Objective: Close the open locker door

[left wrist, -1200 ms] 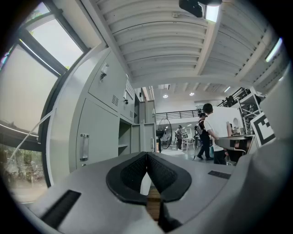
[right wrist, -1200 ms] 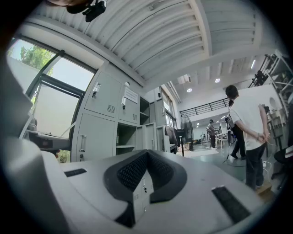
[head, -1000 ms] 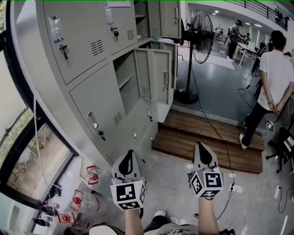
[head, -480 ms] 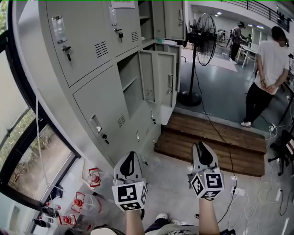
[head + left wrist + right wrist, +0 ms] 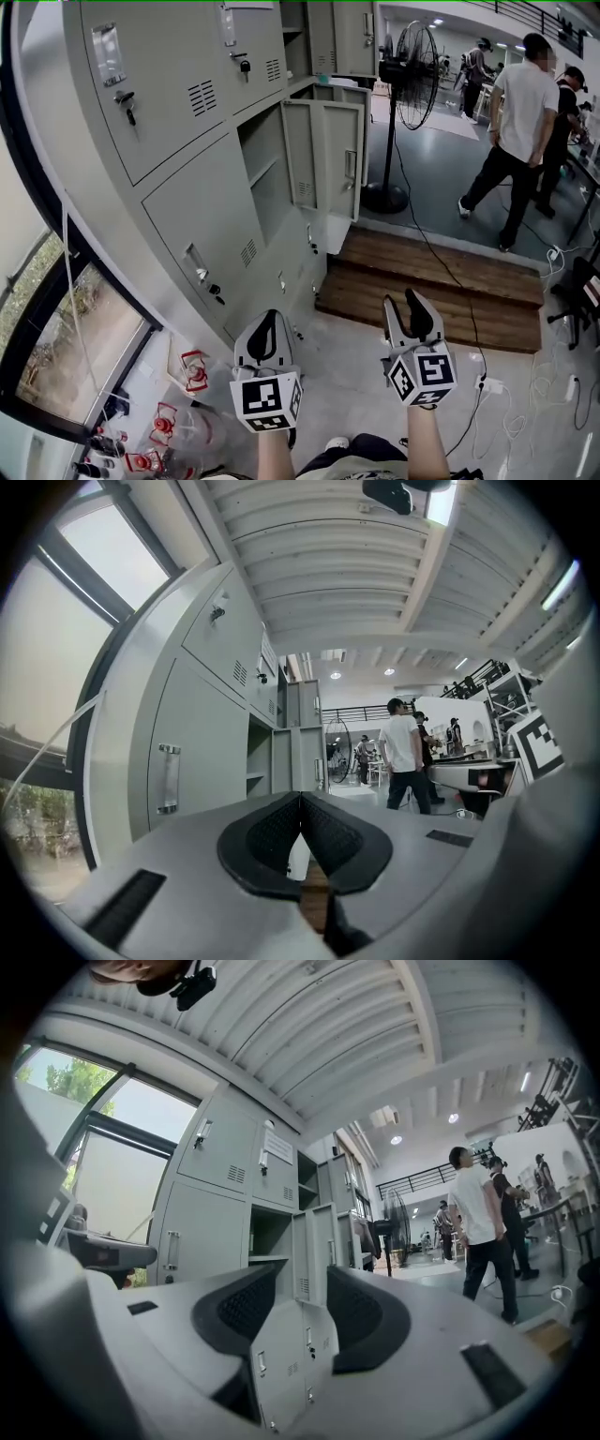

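We hold both grippers low over the floor, well short of the lockers (image 5: 184, 201); the open door (image 5: 339, 157) stands out from the middle row, swung towards the room, ahead of us and well apart from either gripper. The left gripper (image 5: 266, 330) has its jaws pressed together with nothing between them; it points along the locker fronts, to the left of the door. The right gripper (image 5: 302, 1305) has its jaws wide apart and grips nothing; in its own view the door shows upright in the gap between them, far beyond the tips. A wooden step (image 5: 427, 281) lies on the floor between us and the door; a fan (image 5: 413, 66) stands just beyond it; two people (image 5: 517, 122) stand further right.
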A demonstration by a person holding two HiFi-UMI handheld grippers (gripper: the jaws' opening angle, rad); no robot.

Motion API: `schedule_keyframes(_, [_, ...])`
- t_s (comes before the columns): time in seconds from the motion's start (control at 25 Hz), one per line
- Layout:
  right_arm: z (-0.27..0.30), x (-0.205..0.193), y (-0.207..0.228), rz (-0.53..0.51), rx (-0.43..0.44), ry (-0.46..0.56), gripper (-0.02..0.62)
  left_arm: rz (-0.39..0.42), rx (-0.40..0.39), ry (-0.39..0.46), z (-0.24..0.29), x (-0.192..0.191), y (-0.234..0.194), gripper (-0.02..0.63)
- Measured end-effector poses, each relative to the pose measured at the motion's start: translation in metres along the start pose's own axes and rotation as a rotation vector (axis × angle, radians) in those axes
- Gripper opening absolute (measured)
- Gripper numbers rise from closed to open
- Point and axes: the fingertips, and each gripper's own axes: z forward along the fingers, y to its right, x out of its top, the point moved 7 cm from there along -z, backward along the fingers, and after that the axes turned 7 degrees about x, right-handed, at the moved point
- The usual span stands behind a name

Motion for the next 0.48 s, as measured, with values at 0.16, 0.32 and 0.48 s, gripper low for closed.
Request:
schedule_keyframes(0.16, [0.005,-0.007,-0.001,-0.003,-0.017,-0.013,0.173,0.000,-0.019,-0.015,0.008,-0.006,-0.005,0.005])
schedule_keyframes(0.32, [0.017,-0.014,0.002,-0.001,-0.020,-0.029,0.173,-0.004,-0.027,-0.027,0.021,-0.012,-0.007,0.005])
schedule_keyframes(0.48, [0.036,-0.020,0.013,0.008,-0.018,-0.035,0.173,-0.008,-0.022,-0.035,0.042,-0.018,-0.007,0.005])
